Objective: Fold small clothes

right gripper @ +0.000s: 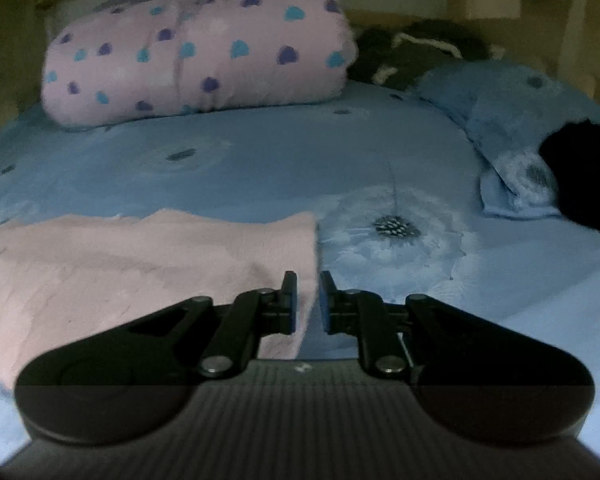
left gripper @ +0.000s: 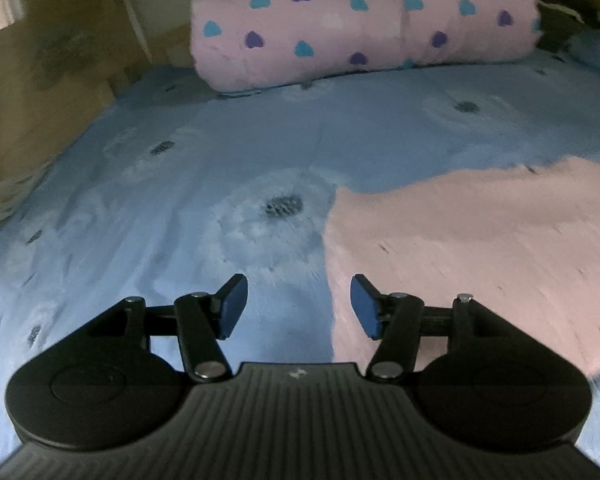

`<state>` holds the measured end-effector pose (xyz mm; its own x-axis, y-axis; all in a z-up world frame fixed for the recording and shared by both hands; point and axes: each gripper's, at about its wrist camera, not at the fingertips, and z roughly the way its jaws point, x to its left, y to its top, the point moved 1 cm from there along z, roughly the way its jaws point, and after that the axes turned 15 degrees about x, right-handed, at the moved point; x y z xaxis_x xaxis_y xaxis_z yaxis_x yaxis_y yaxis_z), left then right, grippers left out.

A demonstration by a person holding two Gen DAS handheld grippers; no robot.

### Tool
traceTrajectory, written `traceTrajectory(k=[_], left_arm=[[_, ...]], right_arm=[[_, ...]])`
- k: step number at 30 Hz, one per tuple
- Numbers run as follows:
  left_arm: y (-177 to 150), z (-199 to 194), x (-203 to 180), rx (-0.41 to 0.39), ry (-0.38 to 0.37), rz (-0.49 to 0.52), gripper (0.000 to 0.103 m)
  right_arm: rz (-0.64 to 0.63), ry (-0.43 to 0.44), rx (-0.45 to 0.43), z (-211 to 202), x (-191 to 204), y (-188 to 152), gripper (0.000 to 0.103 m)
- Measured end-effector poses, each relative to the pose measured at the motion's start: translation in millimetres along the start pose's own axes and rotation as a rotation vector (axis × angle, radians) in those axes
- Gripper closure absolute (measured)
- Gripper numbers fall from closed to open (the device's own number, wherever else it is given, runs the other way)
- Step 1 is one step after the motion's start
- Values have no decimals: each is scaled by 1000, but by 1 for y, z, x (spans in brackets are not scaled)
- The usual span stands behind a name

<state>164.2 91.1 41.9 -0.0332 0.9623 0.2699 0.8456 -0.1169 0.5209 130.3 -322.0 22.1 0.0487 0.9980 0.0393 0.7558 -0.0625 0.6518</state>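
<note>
Hovering at the cloth (left gripper: 480,248), my left gripper (left gripper: 299,306) gapes empty; my right gripper (right gripper: 308,302) is nearly closed, empty; I should pinch both edges evenly.

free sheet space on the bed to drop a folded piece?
Bare blue sheet lies between the pink garment and the heart-print rolled blanket, and left of the garment by the left gripper. Right of the garment, around the dandelion print. Crowded far right: pillow, black item.
</note>
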Motion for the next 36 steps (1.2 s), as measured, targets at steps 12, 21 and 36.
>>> traceTrajectory(k=[12, 21, 36], left_arm=[[-48, 22, -16, 56, 110, 96, 39], [-51, -11, 4, 35, 12, 90, 38], [-68, -110, 3, 10, -181, -64, 8]], right_arm=[[35, 110, 75, -30, 19, -55, 59], [22, 106, 87, -7, 4, -65, 47], [211, 93, 61, -67, -10, -104, 40]])
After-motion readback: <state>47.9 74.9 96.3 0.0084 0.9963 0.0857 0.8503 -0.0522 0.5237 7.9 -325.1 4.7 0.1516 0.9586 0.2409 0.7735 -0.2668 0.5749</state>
